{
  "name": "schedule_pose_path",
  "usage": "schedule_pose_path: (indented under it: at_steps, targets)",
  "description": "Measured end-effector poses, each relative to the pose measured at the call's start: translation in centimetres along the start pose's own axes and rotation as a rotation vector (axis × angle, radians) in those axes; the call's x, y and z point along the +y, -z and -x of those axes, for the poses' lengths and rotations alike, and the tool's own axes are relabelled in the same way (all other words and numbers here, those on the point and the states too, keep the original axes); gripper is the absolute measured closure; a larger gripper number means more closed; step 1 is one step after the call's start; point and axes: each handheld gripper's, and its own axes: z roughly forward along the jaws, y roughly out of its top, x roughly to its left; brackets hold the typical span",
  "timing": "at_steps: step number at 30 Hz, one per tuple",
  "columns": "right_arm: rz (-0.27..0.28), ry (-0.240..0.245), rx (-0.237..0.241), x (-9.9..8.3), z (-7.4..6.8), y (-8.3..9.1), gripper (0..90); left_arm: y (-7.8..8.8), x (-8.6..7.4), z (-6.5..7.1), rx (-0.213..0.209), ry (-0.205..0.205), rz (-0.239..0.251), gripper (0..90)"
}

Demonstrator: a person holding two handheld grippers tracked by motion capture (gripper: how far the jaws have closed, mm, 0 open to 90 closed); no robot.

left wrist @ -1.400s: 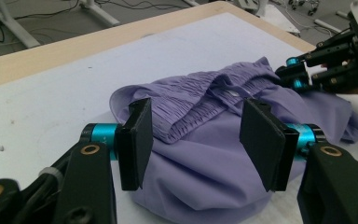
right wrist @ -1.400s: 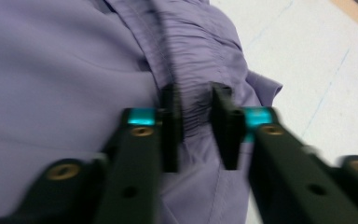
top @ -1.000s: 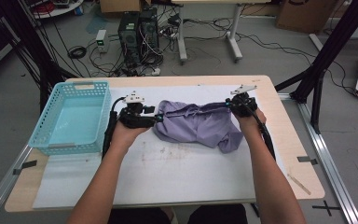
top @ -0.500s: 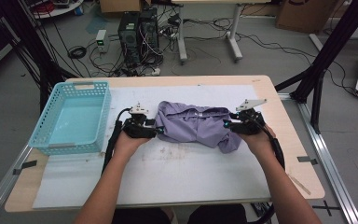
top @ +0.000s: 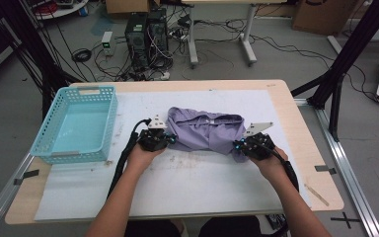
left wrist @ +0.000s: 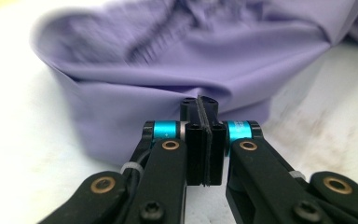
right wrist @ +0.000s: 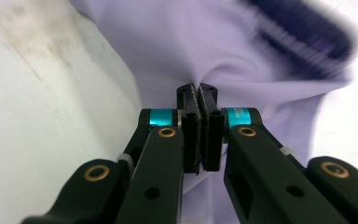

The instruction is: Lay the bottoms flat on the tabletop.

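Observation:
A crumpled purple garment (top: 205, 131) lies on the white mat in the middle of the table. My left gripper (top: 169, 140) is at its near left edge. In the left gripper view the jaws have just been closing and now stand together on a fold of the cloth (left wrist: 191, 60), with the left gripper (left wrist: 199, 100) pinching it at the tips. My right gripper (top: 238, 146) is at the garment's near right corner. Its jaws have also just been closing, and the cloth (right wrist: 214, 56) puckers into the right gripper (right wrist: 198, 88).
A light blue plastic basket (top: 71, 157) stands at the table's left, with nothing in it. The white mat (top: 177, 192) runs bare toward the near edge. Beyond the far edge are computer towers, cables and black frame posts.
Both hands have come toward the near side of the garment, the right one farther and lower. The garment now lies in a tighter bunch between the two grippers.

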Motion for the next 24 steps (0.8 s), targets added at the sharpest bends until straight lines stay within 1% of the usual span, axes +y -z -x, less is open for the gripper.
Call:
schedule_pose_path:
  at_steps: [1, 3, 4, 5, 6, 7, 8, 9, 10, 11, 12, 13, 14, 15, 16, 17, 18, 19, 20, 21, 22, 24]
  targets:
    - [0.029, -0.004, -0.007, 0.3, 0.1, 0.8, 89.6, 0.6, 0.2, -0.1, 0.007, 0.006, 0.024, 89.3]
    - [0.069, -0.002, -0.019, 0.8, 0.2, 2.2, 89.6, 2.3, 0.8, -0.4, 0.018, 0.022, 0.094, 89.4]
    - [0.091, 0.0, -0.03, 1.3, 0.2, 3.2, 89.6, 3.0, 1.1, -0.5, 0.029, 0.027, 0.109, 89.4]
    - [0.113, 0.008, -0.037, 1.7, 0.1, 4.0, 89.6, 3.5, 1.4, -0.6, 0.038, 0.022, 0.116, 89.4]
    - [0.133, 0.015, -0.041, 2.0, 0.1, 4.6, 89.6, 4.4, 1.9, -0.8, 0.042, 0.022, 0.136, 89.4]
    - [0.157, 0.02, -0.051, 2.6, 0.0, 5.7, 89.6, 5.0, 2.2, -0.9, 0.038, 0.021, 0.151, 89.4]
    - [0.177, 0.037, -0.066, 3.0, 0.1, 6.3, 89.6, 5.6, 2.6, -0.9, 0.044, 0.018, 0.172, 89.4]
    - [0.199, 0.039, -0.07, 3.5, 0.1, 7.2, 89.5, 6.3, 3.1, -1.0, 0.049, 0.017, 0.196, 89.4]
    - [0.224, 0.038, -0.075, 4.0, 0.2, 8.1, 89.5, 6.9, 3.5, -1.0, 0.044, 0.022, 0.225, 89.4]
    - [0.243, 0.034, -0.076, 4.5, 0.3, 8.8, 89.5, 7.4, 4.0, -1.1, 0.04, 0.022, 0.241, 89.4]
    - [0.255, 0.041, -0.084, 4.8, 0.6, 9.3, 89.5, 7.7, 4.3, -1.1, 0.043, 0.016, 0.254, 89.4]
    - [0.252, 0.032, -0.081, 5.0, 0.8, 9.6, 89.5, 7.8, 4.5, -1.1, 0.043, 0.014, 0.257, 89.3]
    - [0.238, 0.028, -0.084, 5.0, 0.9, 9.5, 89.4, 7.7, 4.5, -1.1, 0.035, 0.014, 0.251, 89.2]
    - [0.222, 0.026, -0.083, 4.8, 1.0, 9.0, 89.3, 7.2, 4.4, -1.1, 0.016, 0.014, 0.223, 87.5]
    - [0.196, 0.019, -0.05, 4.2, 1.0, 8.2, 88.5, 6.9, 4.2, -1.0, 0.018, 0.011, 0.209, 82.2]
    - [0.175, 0.019, -0.035, 3.7, 0.8, 7.5, 87.4, 6.4, 3.9, -1.1, 0.022, 0.012, 0.197, 77.1]
    - [0.144, 0.015, -0.011, 3.0, 0.5, 6.6, 83.7, 5.9, 3.6, -1.2, 0.019, 0.027, 0.181, 70.9]
    - [0.119, 0.016, 0.009, 2.3, 0.1, 5.7, 79.3, 5.3, 3.3, -1.3, 0.016, 0.037, 0.161, 67.3]
    - [0.095, 0.017, 0.022, 1.6, -0.3, 4.9, 78.5, 5.0, 3.0, -1.5, 0.026, 0.033, 0.147, 65.7]
    - [0.082, 0.019, 0.034, 1.0, -0.5, 4.4, 75.6, 4.6, 2.8, -1.7, 0.037, 0.047, 0.145, 62.2]
    - [0.082, 0.015, 0.029, 0.7, -0.6, 4.2, 70.4, 4.3, 2.6, -1.9, 0.039, 0.061, 0.135, 59.9]
    - [0.114, -0.009, 0.017, 0.3, -0.2, 4.6, 68.6, 3.8, 2.4, -2.2, 0.055, 0.072, 0.116, 57.3]
